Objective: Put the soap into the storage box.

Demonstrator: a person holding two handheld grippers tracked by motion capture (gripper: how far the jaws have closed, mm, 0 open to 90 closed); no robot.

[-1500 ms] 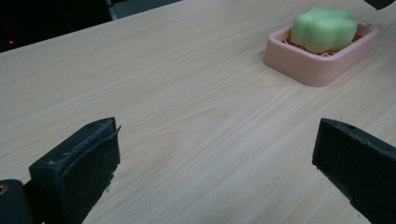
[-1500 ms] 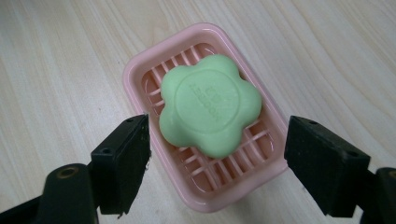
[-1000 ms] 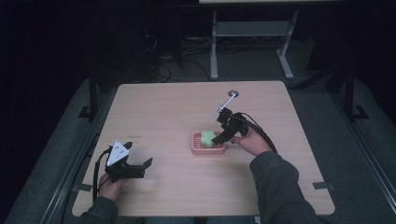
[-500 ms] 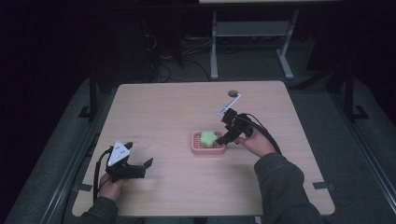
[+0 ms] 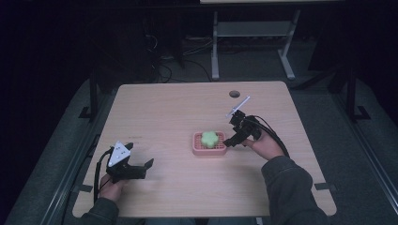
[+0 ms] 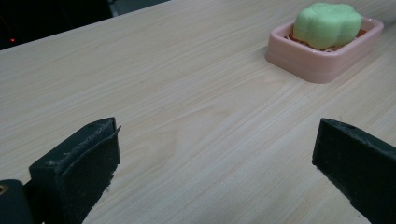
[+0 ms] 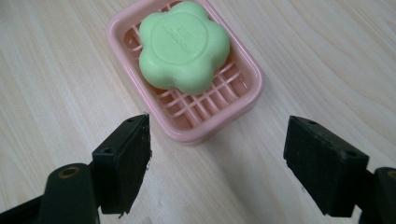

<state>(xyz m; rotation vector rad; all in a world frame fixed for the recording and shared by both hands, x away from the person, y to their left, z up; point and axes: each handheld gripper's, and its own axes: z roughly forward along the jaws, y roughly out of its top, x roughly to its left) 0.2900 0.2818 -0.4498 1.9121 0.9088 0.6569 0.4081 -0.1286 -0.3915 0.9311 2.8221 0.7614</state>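
We see the green flower-shaped soap bar [image 5: 209,138] already lying in the pink slotted plastic soap dish [image 5: 197,147] at frame centre. Our right gripper [image 5: 231,142], jaws spread and empty, sits just right of it. Our left gripper [image 5: 141,168] rests lower left, also spread wide; we judge little remains.

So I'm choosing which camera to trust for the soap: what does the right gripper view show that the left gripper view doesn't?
The right gripper view looks down on the green flower-shaped soap, showing its stamped top and the slatted floor of the pink soap dish, which lies just ahead of the open right gripper. The left gripper view shows a long stretch of bare table ahead of the open left gripper, and the dish's outer side wall. Both show soap, dish and wood-grain tabletop.
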